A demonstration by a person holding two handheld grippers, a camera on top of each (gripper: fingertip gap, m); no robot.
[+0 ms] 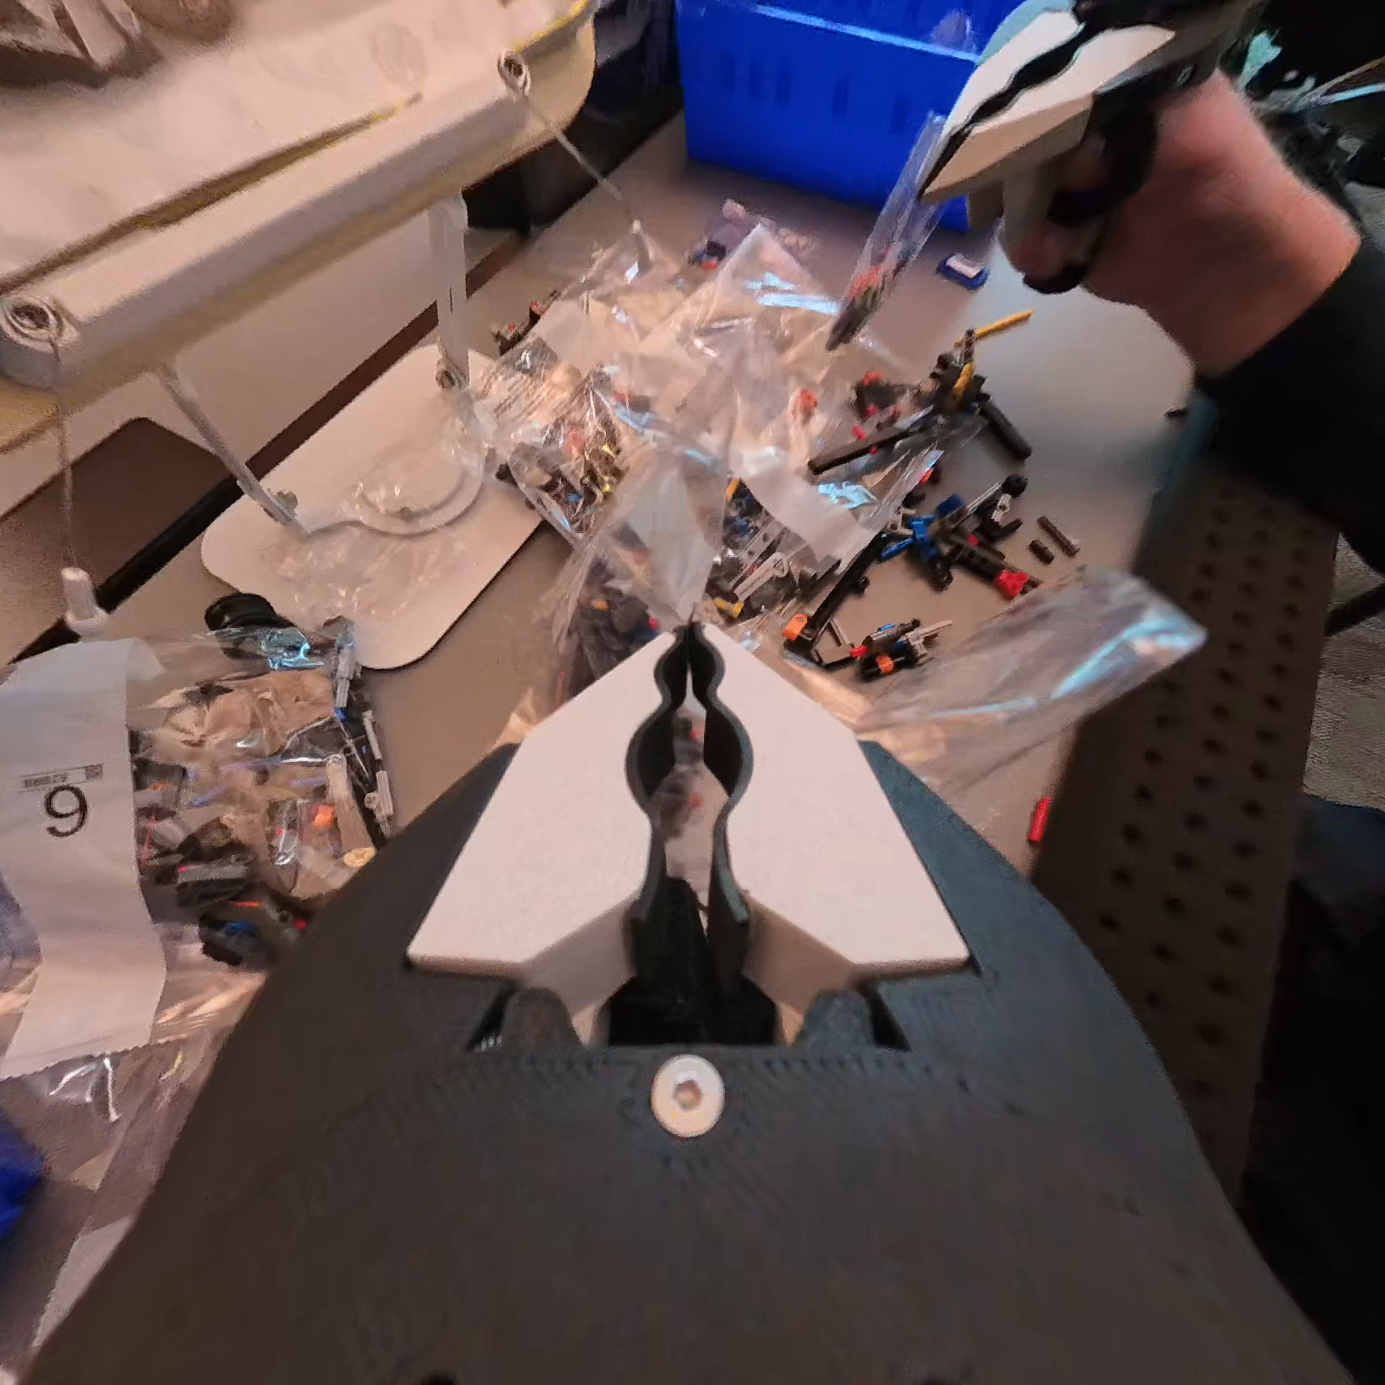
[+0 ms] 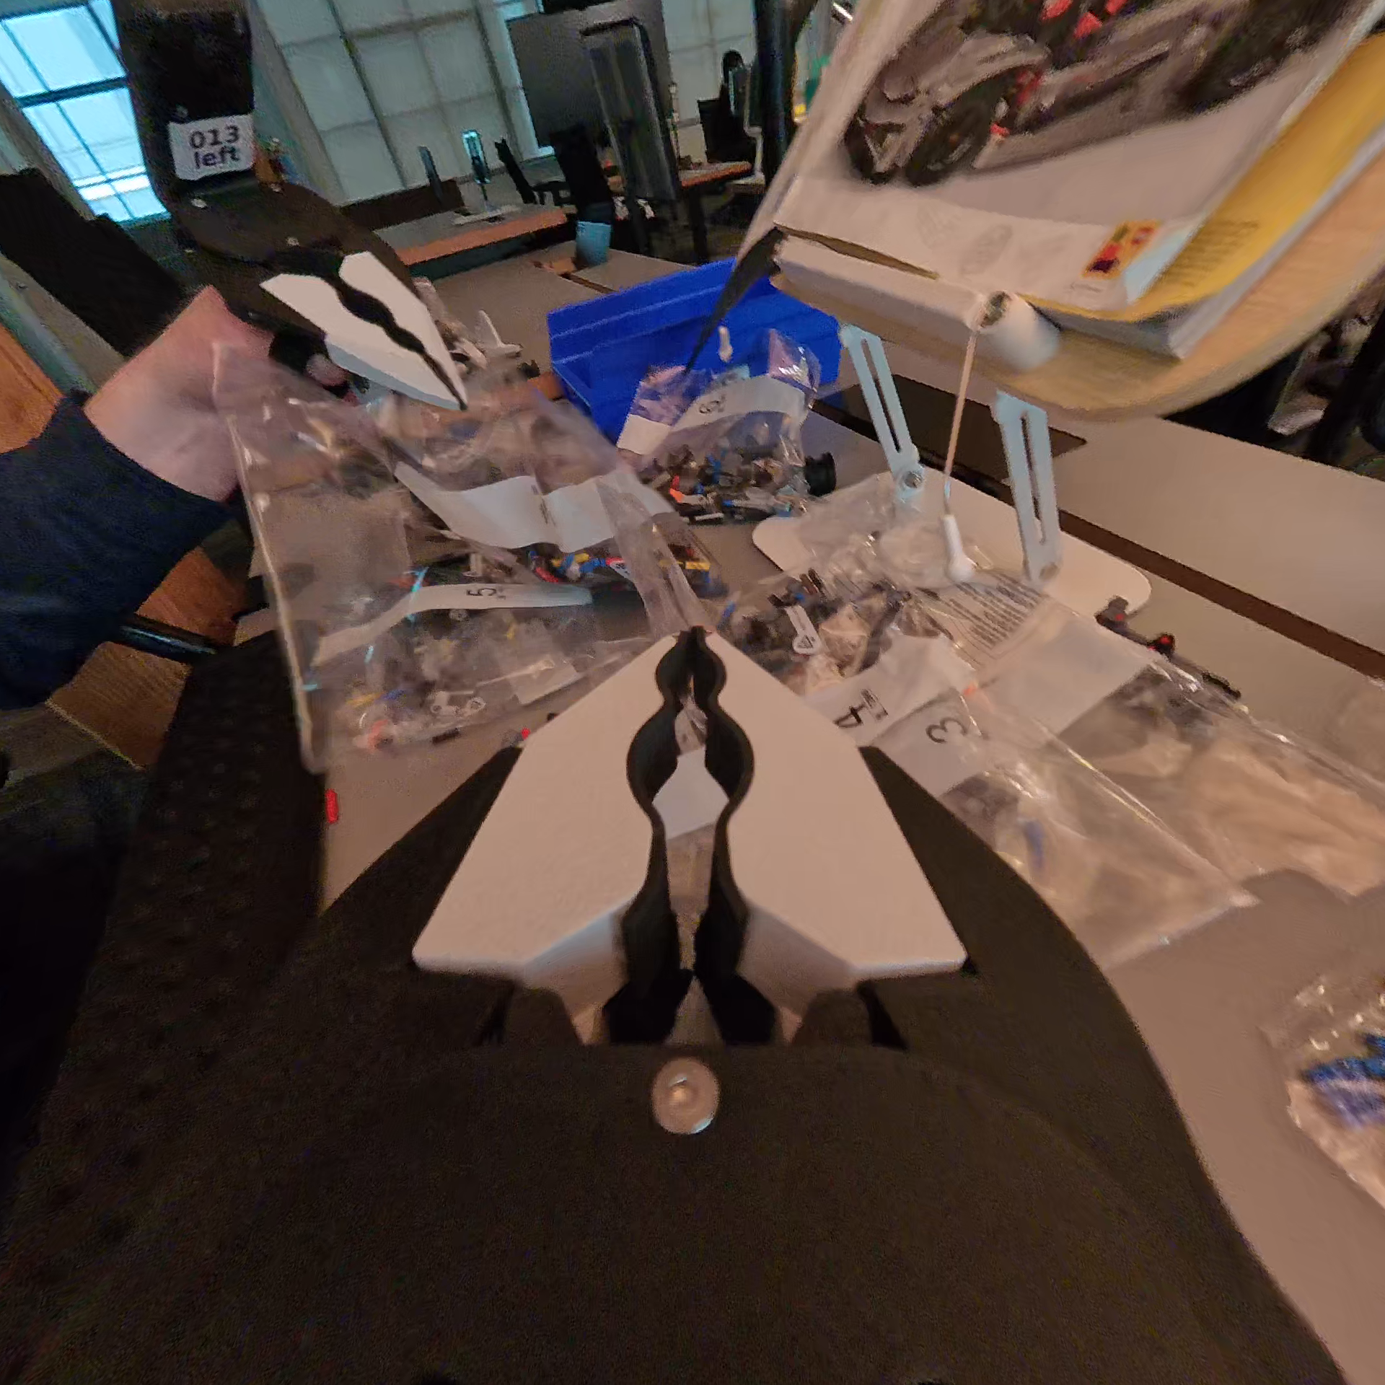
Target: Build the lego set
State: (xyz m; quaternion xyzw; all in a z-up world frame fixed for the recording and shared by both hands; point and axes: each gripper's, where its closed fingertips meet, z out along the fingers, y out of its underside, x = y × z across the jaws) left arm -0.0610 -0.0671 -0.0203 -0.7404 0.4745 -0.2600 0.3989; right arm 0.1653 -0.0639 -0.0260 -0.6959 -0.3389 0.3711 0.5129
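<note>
Left wrist view first: the left hand-held gripper (image 1: 689,629) sits at frame centre with its white fingers pressed together at the tips, pinching the clear plastic bag (image 1: 674,524) that fans upward and outward from the pinch. Upper right of that frame, the right hand-held gripper (image 1: 937,176) is closed on a smaller clear bag (image 1: 884,255) with dark and red pieces in it, which dangles above the worktop (image 1: 1064,375). Right of centre, loose lego pieces (image 1: 944,524) lie scattered on the grey surface, black, blue, red and orange, beside a partly built black and yellow assembly (image 1: 955,382). Lower left, a numbered bag of parts (image 1: 247,787) rests flat. A blue bin (image 1: 809,112) stands at the top of the frame.

Over to the right wrist view: the right hand-held gripper (image 2: 693,633) has its tips shut on a thin fold of clear plastic (image 2: 659,569). Upper left, the left hand-held gripper (image 2: 450,393) grips a large transparent bag (image 2: 360,539) by its top edge, with the person's hand (image 2: 165,412) behind it. Whether both tools hold one bag is hard to say through the blur. Upper right, the instruction booklet (image 2: 1049,150) rests on a white stand (image 2: 1034,495). More numbered bags (image 2: 937,719) crowd the worktop (image 2: 1236,510).
</note>
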